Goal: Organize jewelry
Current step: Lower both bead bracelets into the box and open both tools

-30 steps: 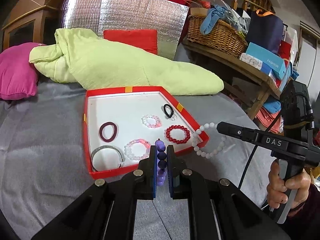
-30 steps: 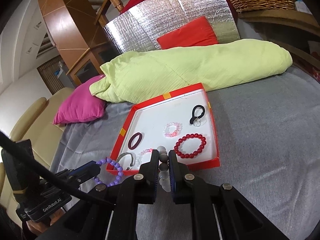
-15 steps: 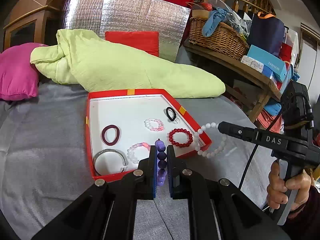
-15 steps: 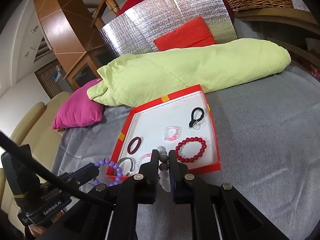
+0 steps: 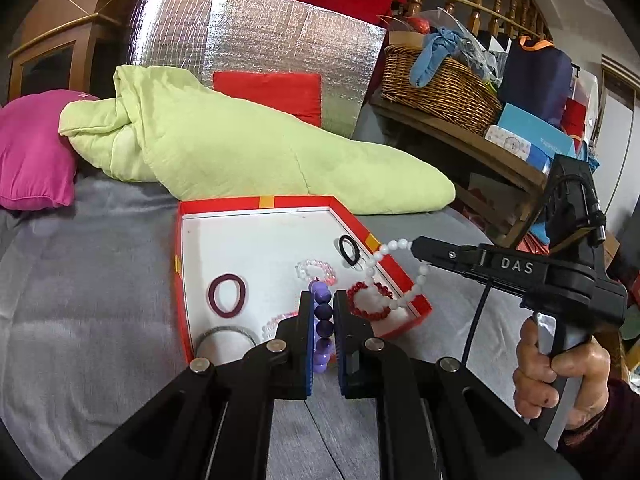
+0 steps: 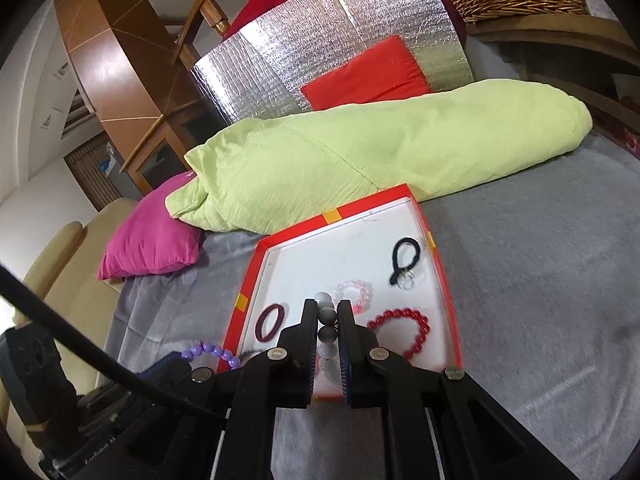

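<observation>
As the right hand-held gripper point(image 5: 416, 246), clamped on white beads point(image 5: 394, 276), has drifted over the tray point(image 5: 280, 202), the left point(image 5: 322, 320) pinches purple beads point(image 5: 322, 312) near its front edge, both seemingly ready to drop.

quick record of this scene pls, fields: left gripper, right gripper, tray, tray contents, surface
left gripper: shut on purple bead bracelet
right gripper: shut on white bead bracelet
tray: red rim, white inside
tray contents: red bead bracelet, pink bead bracelet, black hair tie, maroon hair tie, silver bangle
surface: grey cover
</observation>
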The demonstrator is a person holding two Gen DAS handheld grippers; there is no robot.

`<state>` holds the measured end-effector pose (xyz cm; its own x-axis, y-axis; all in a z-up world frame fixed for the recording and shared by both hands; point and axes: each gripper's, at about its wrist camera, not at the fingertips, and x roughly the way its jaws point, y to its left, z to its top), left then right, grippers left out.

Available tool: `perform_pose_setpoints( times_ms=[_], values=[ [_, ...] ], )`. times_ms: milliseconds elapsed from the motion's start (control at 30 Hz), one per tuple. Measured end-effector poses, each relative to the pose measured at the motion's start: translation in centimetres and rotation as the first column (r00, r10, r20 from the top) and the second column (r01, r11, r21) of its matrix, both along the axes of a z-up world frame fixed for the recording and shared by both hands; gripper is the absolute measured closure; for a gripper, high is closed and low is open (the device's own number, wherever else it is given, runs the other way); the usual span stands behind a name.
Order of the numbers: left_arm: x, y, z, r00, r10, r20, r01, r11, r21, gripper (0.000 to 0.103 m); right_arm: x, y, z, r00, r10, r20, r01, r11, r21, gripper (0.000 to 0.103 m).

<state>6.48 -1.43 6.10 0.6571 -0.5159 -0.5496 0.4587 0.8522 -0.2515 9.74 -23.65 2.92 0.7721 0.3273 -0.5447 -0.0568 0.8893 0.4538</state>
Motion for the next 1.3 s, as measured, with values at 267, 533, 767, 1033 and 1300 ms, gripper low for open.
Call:
perform_pose_setpoints(
  times_ms=[267,533,767,1033,1300],
  values=[
    [4.1,0.1,0.0,0.999,0.012,-0.035,-0.015,0.998,-0.068,0.093,4.8,0.4,-0.5,1.000,-0.011,-0.017,0.012,0.998,0.058,0.092],
    [8.9,-2.2,-1.5,0.996,-0.019,-0.088,0.011,0.996,-0.090,0.093,10.7,-0.5,-2.5,0.996,-0.056,-0.072,0.064,0.991,0.113,0.092],
    [12.2,-3.1,-3.7,0.990,-0.002,-0.144,-0.017,0.992,-0.127,0.093,14.2,-1.9,-4.6,0.988,-0.091,-0.121,0.112,0.977,0.179,0.092],
    [13.9,-3.3,-6.4,0.971,0.063,-0.231,-0.082,0.994,-0.071,0.093,16.6,-2.2,-6.3,0.985,-0.078,-0.157,0.114,0.965,0.236,0.092],
    [12.7,-2.7,-5.3,0.975,0.132,-0.177,-0.133,0.991,0.006,0.040,15.8,-3.8,-5.8,0.977,-0.135,-0.163,0.165,0.968,0.190,0.086]
  ],
)
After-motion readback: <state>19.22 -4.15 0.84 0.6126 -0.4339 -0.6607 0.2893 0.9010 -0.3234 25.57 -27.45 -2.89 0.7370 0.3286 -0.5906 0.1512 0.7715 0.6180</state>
